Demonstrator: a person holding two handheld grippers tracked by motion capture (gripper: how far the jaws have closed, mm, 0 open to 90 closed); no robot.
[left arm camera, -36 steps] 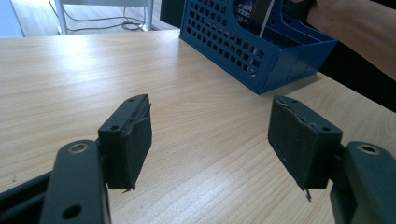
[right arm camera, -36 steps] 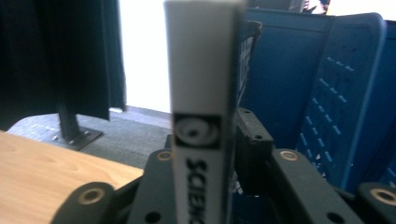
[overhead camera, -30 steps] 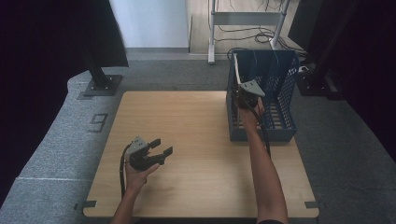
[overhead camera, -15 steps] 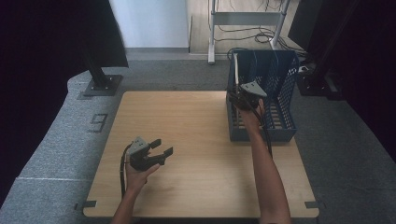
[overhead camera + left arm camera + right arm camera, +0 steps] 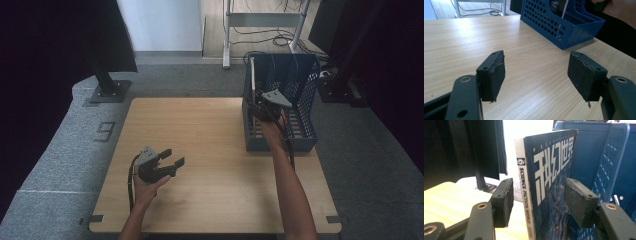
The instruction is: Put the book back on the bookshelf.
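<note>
Magazine upright in blue rack – between right tool pads, released; left tool wide, empty

Wood table, grey carpet, black curtains (dim).

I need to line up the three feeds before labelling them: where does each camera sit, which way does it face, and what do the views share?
High view: above the person's side, looking forward and down on the table; both forearms, left gripper, right gripper.
Left gripper view: rides the left gripper, looking low across the table toward the blue file rack; open jaws.
Right gripper view: rides the right gripper; jaws either side of a magazine, having just been opening.
Shared: the rack appears in all three.
</note>
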